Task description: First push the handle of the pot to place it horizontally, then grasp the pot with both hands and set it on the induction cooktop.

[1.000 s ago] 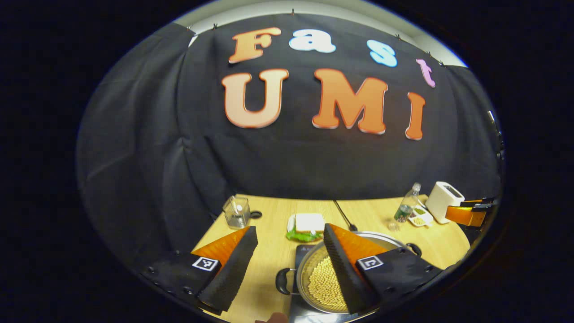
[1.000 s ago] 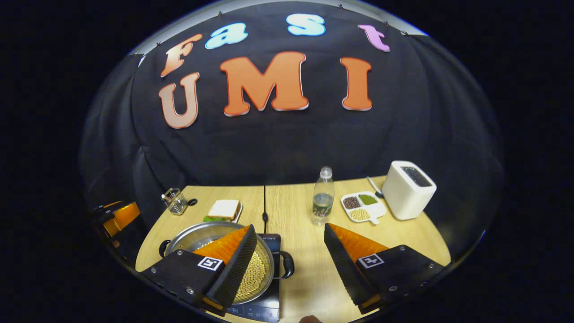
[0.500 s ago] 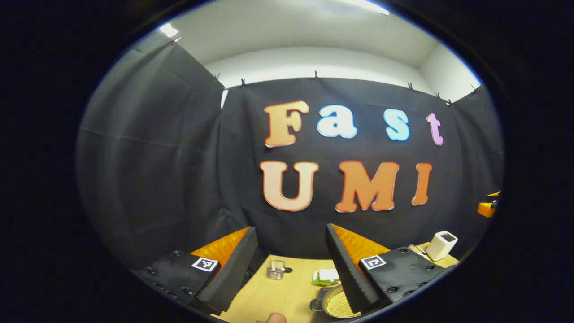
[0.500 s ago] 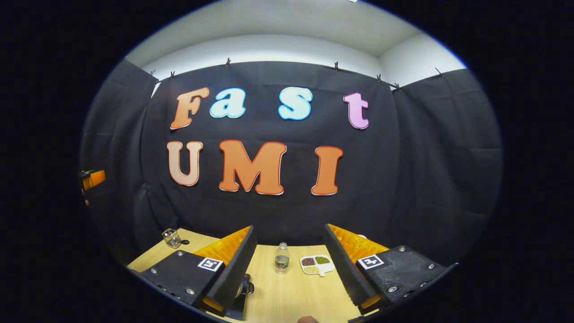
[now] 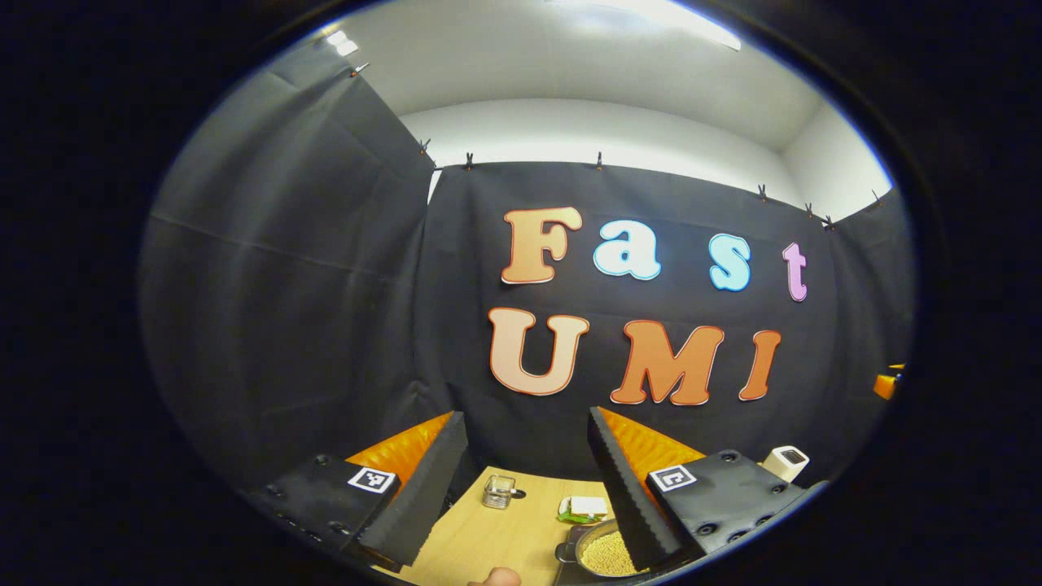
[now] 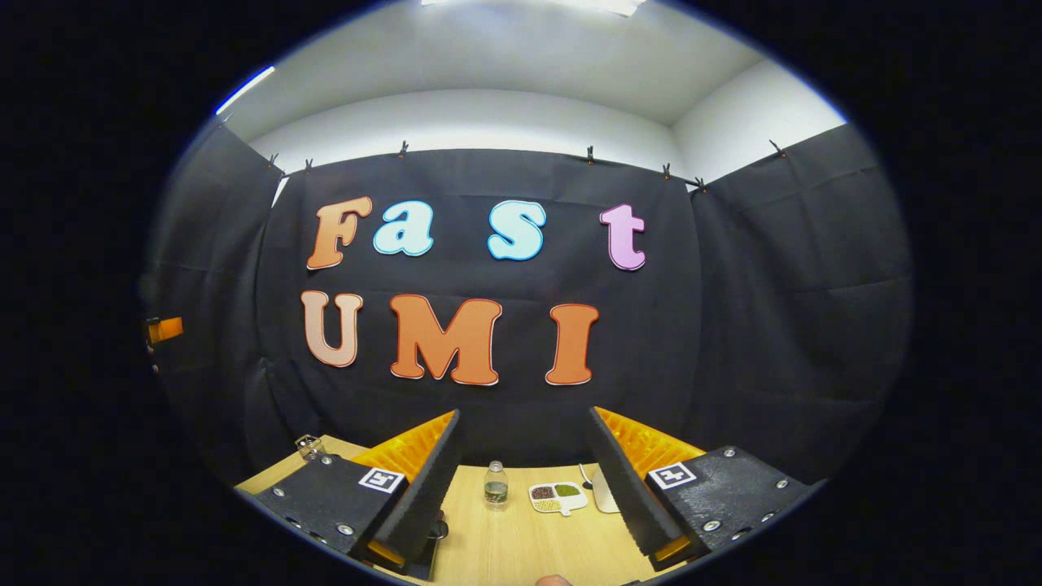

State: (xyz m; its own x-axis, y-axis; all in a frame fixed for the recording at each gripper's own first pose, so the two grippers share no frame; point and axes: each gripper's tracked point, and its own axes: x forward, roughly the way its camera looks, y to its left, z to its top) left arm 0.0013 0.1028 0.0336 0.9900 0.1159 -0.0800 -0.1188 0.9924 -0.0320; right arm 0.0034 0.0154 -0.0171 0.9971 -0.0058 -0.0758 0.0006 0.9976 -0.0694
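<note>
The steel pot (image 5: pixel 604 555), filled with yellowish beans, sits low in the left gripper view with one black side handle (image 5: pixel 563 552) toward me. My left gripper (image 5: pixel 525 420) hangs high above and behind it, open and holding nothing. In the right gripper view my right gripper (image 6: pixel 525 417) is also open and holds nothing. Beside its left finger I see the pot's other black handle (image 6: pixel 439 530) and a corner of the dark induction cooktop (image 6: pixel 425 562). Most of the pot is hidden behind the fingers. The left gripper (image 6: pixel 165 329) also appears far off at the left edge.
On the wooden table (image 6: pixel 513 545) stand a water bottle (image 6: pixel 494 485), a divided dish of beans (image 6: pixel 557 496), a white toaster (image 5: pixel 785 462), a glass jar (image 5: pixel 497 491) and a plate with a sandwich (image 5: pixel 583 508). A fingertip (image 5: pixel 496 578) pokes in at the bottom.
Both grippers have risen and drawn back from the pot, staying open. The table and pot have shrunk to the bottom of both views, and the ceiling has come into sight.
</note>
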